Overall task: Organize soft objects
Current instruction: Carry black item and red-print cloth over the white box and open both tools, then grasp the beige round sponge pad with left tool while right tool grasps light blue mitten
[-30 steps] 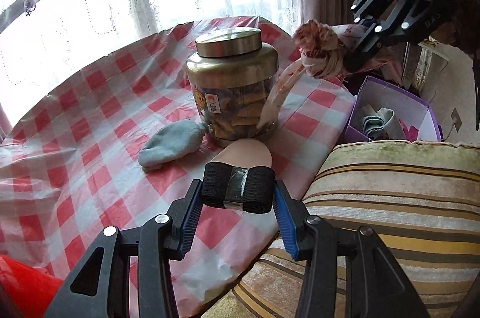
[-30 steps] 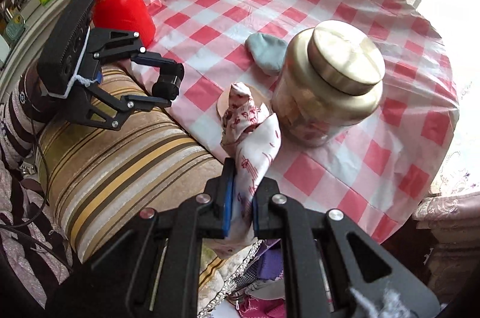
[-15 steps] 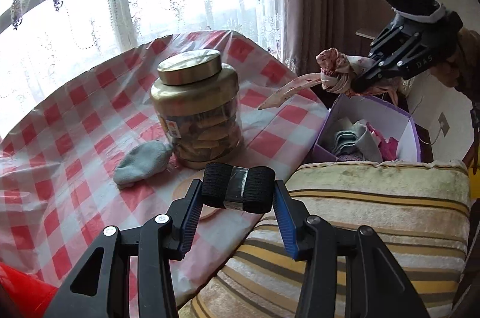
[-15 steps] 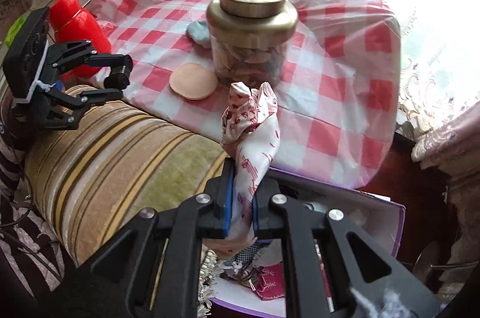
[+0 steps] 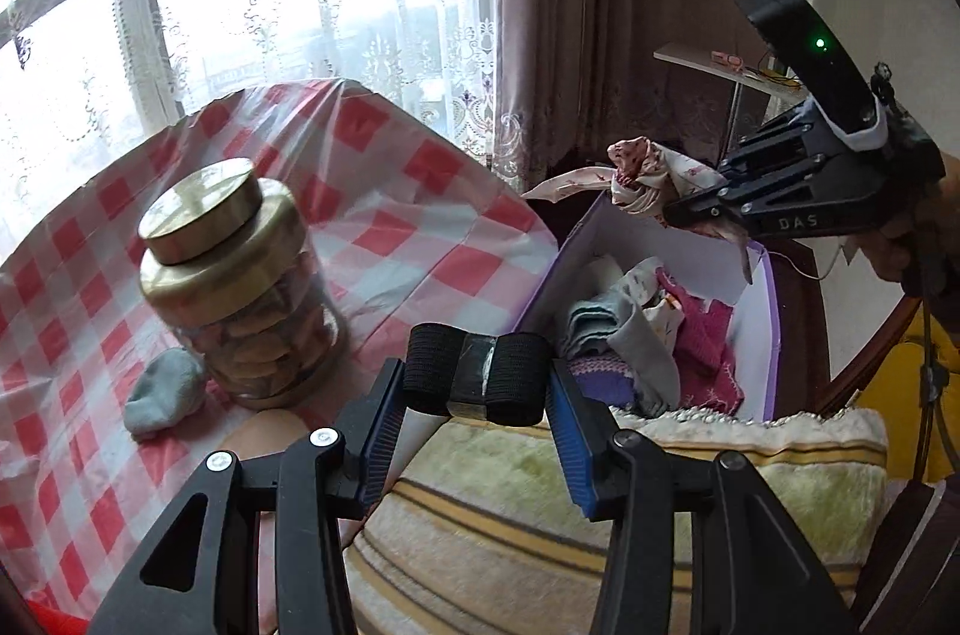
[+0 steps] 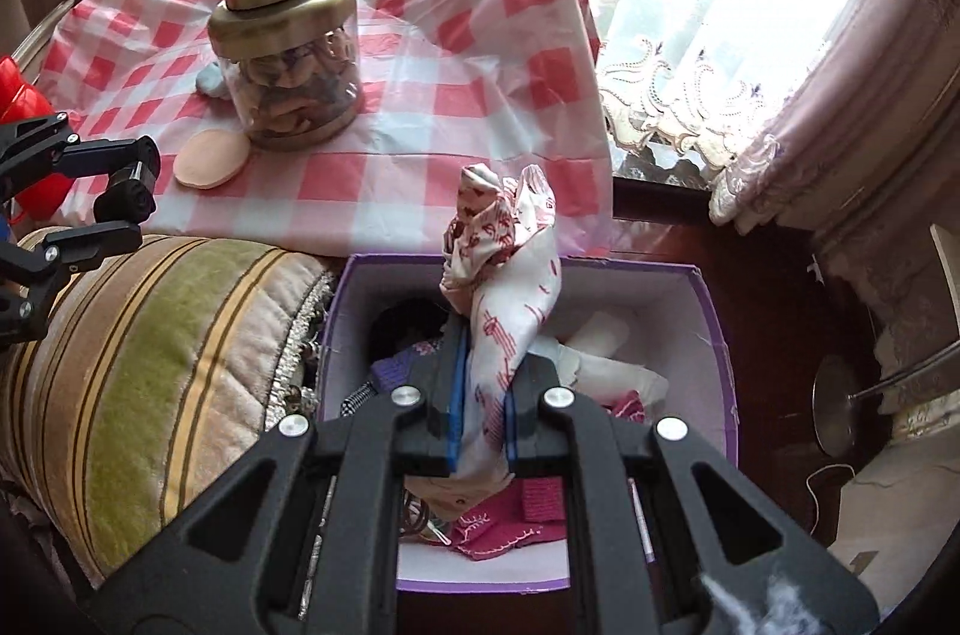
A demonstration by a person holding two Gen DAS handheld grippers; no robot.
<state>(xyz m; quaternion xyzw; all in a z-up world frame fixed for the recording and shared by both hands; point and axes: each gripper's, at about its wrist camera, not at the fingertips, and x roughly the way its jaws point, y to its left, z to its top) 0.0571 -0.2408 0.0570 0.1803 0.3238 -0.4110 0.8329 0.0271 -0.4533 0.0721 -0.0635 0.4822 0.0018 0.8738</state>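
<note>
Scarf held over the purple box, ready to drop.

The right gripper [image 6: 480, 416] pinches the knotted scarf [image 6: 501, 275] between closed jaws, its length running forward along the fingers, straight above the open purple box [image 6: 711, 323] of fabrics. The left gripper [image 5: 474, 410] clamps a black elastic roll [image 5: 474, 380] beside the striped cushion [image 5: 690, 461], short of the box, so the right is nearer.

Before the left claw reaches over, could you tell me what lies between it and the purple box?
Only the striped cushion separates the left claw from the purple box, seen from the right wrist.
</note>
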